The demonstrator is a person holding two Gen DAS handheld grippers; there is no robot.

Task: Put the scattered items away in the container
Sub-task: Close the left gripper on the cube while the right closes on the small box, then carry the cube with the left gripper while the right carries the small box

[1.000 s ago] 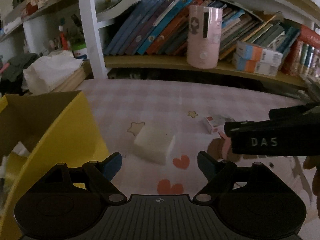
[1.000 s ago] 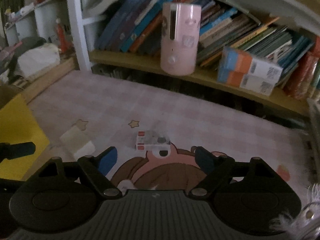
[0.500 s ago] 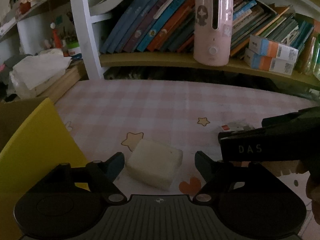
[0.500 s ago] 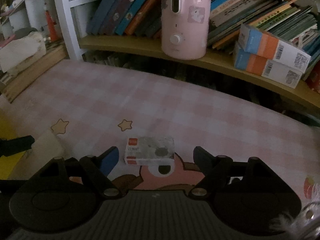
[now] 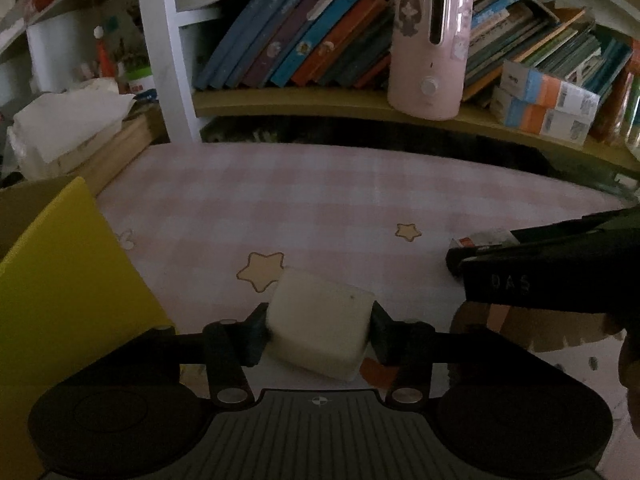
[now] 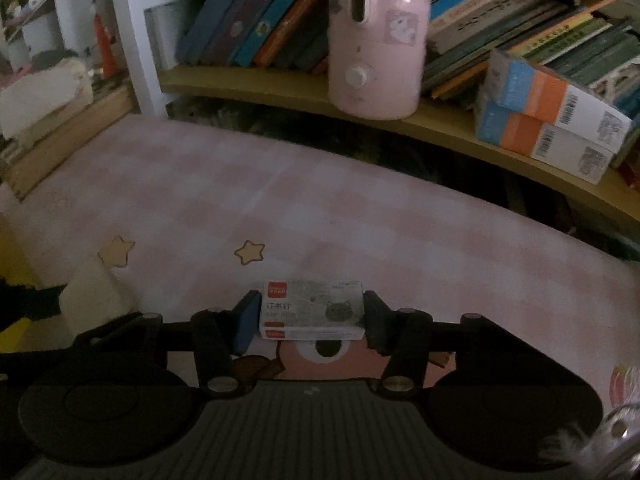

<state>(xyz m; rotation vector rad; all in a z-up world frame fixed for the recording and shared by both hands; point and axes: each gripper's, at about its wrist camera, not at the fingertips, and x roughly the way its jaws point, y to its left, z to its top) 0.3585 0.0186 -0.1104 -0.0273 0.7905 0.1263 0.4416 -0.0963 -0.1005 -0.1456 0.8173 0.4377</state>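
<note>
Hidden: the yellow container (image 5: 68,280) is cut off at the left edge of the left view, its inside unseen; the dim light blurs detail, and the small print on the staple box (image 6: 312,314) is hard to read.
Left gripper (image 5: 318,322): jaws closing, pads against both sides of the cream block (image 5: 318,326).
Right gripper (image 6: 310,316): jaws closing, pads against both ends of the staple box.
Cream block: lies on the tabletop (image 5: 340,200) just right of the yellow container, turned a little askew.
Staple box: lies flat, long axis running across from pad to pad, right of the cream block.
Open room: bare checked tabletop stretches beyond both things to the bookshelf (image 6: 280,84).
</note>
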